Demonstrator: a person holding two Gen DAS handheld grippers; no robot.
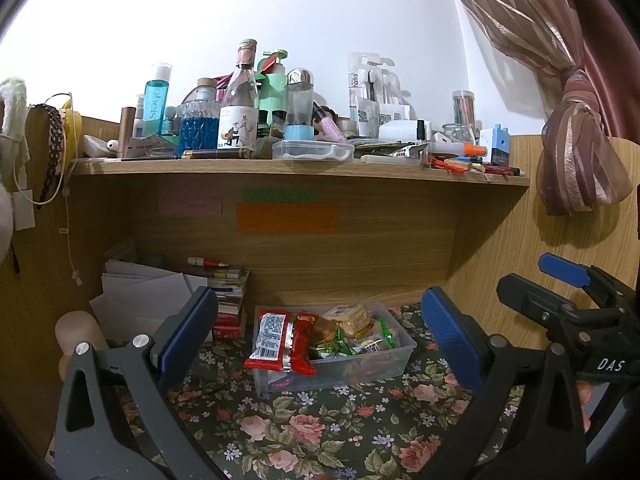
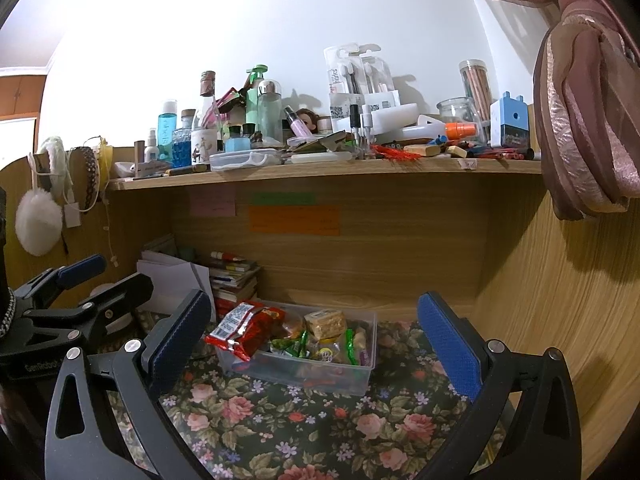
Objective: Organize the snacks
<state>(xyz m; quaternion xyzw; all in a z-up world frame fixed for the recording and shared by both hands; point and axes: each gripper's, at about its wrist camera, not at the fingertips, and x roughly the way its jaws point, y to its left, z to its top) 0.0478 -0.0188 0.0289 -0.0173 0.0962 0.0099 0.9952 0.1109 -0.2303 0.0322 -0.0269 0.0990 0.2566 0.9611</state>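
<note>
- The bench (image 1: 328,432), under a flowered cloth, sits in a wooden alcove: back panel straight ahead, a side wall close on the right, a cluttered shelf (image 1: 300,168) overhead. The cloth in front of both grippers lies bare, so there is open room on the near side.
- A stack of papers and books (image 1: 192,292) fills the back left corner, just beside the bin and crowding any approach from that side.
- The clear plastic bin (image 1: 380,364) stands on the cloth near the back panel, its long axis running roughly left to right. It lies straight ahead of both grippers, between the lines of their fingers and well apart from the tips.
- The snacks are all in the bin; none shows loose on the cloth. That suits a sorting already done, or a bin of snacks waiting to be taken out and arranged.
- A red snack packet (image 1: 276,340) lies at the bin's left end, overhanging the rim and pointing toward the camera. Green-wrapped sweets (image 1: 340,346) and a pale wrapped cake (image 1: 348,316) fill the middle and right.
- The left gripper (image 1: 320,332) is spread wide and holds nothing. In its own view the red packet sits nearer its left finger.
- The right gripper (image 2: 316,332) is likewise spread and empty, set just right of the left one. The bin appears left of centre in its view, so neither is clearly nearer.
</note>
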